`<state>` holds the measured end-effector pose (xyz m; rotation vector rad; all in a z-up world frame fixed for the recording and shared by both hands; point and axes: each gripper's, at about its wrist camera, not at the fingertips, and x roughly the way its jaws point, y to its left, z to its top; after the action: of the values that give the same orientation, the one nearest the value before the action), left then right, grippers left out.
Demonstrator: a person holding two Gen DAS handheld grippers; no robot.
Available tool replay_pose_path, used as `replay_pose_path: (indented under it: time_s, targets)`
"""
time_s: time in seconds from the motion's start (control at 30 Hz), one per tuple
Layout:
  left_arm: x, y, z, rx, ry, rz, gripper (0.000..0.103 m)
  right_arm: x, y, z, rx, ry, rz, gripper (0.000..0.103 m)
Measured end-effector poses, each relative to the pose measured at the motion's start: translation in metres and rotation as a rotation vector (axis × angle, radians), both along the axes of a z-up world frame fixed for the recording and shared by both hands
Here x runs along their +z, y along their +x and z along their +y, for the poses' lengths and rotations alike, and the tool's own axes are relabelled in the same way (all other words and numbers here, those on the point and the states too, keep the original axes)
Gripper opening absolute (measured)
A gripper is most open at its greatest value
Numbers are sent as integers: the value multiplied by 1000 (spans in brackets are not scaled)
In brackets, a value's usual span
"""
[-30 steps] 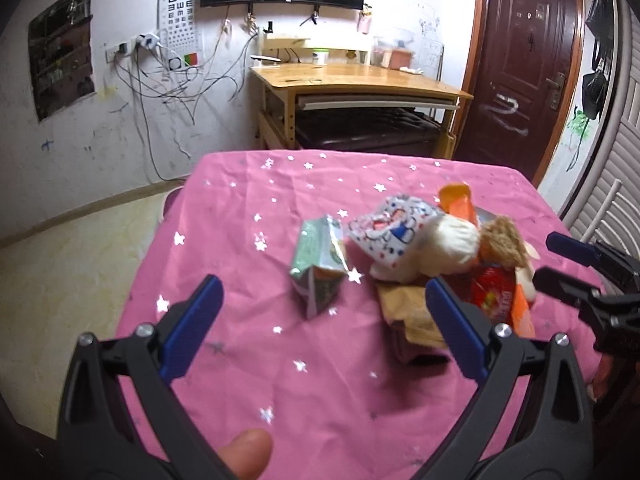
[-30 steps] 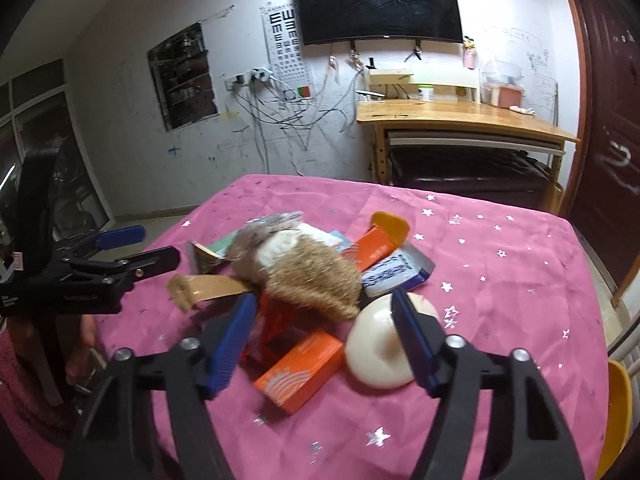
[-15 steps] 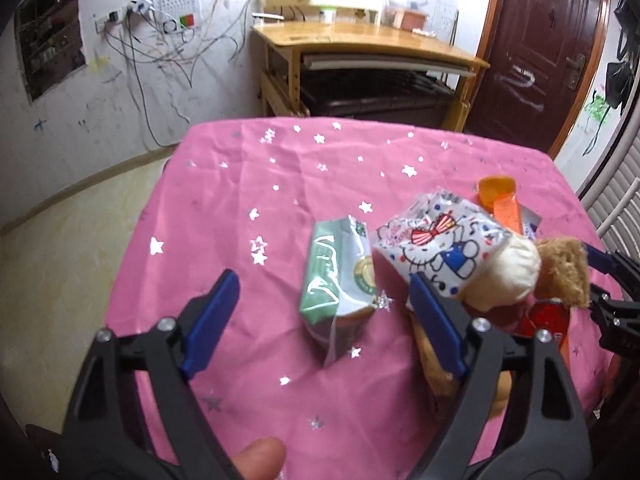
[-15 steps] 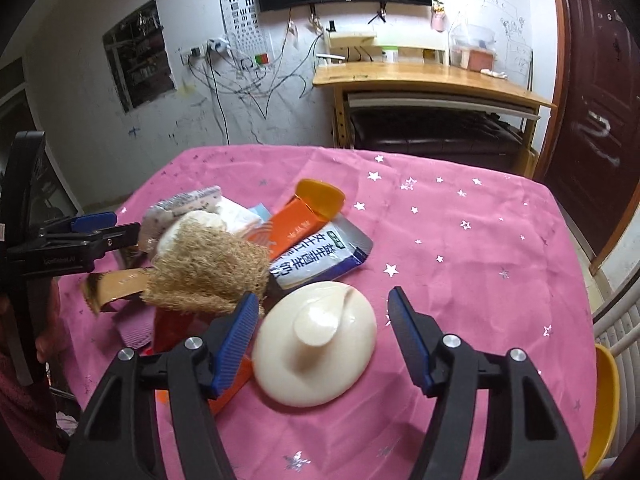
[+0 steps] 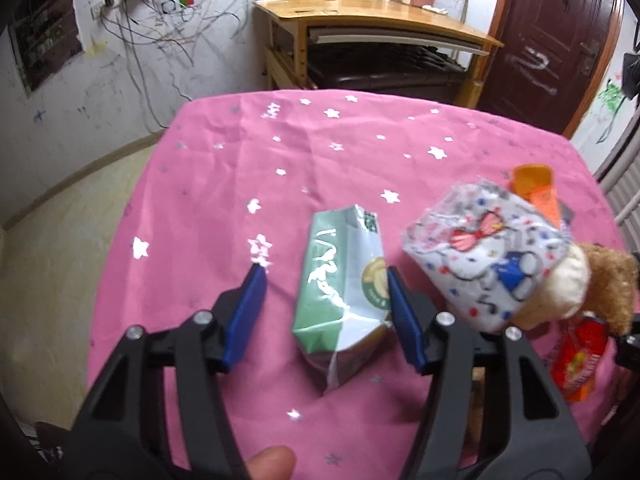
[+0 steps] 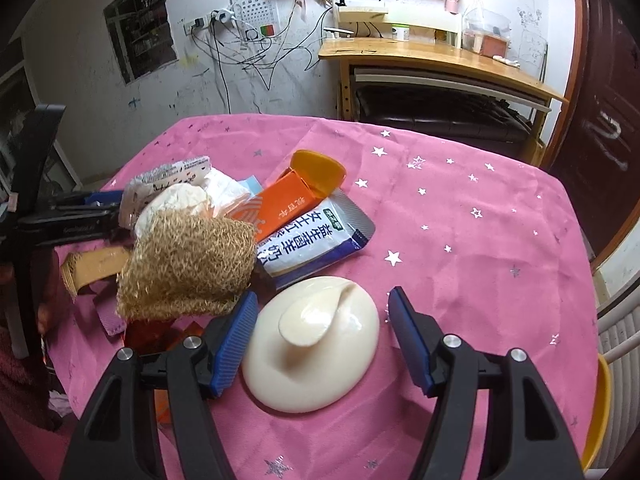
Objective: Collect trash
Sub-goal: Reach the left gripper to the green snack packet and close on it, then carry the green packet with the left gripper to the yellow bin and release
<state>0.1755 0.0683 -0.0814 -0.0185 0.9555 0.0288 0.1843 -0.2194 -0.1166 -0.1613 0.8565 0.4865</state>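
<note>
Change: both grippers have closed in on the table since the earlier frames; left one now straddles the carton, right one the lid.
Left gripper: jaws wide apart, blue pads either side of the green carton; right pad touching or nearly touching its edge, cannot tell which; left pad clear of it.
Carton: lying on the pink cloth, crumpled, just left of the patterned wrapper.
Right gripper: jaws wide apart, holding nothing; pads flank the white lid, gaps visible on both sides.
Lid: domed, resting on the cloth at the near edge of the pile.
Pile: loofah just left of lid, on top of other litter; white-blue sachet and orange box behind the lid.
Background: wooden desk against the far wall.
</note>
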Motion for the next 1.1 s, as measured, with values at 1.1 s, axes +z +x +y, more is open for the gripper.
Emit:
replay_pose_path:
  time_s: [1.1]
  targets:
    - [63, -34, -24, -42, 9, -172, 40, 37, -17, -64, -121, 78, -154, 61]
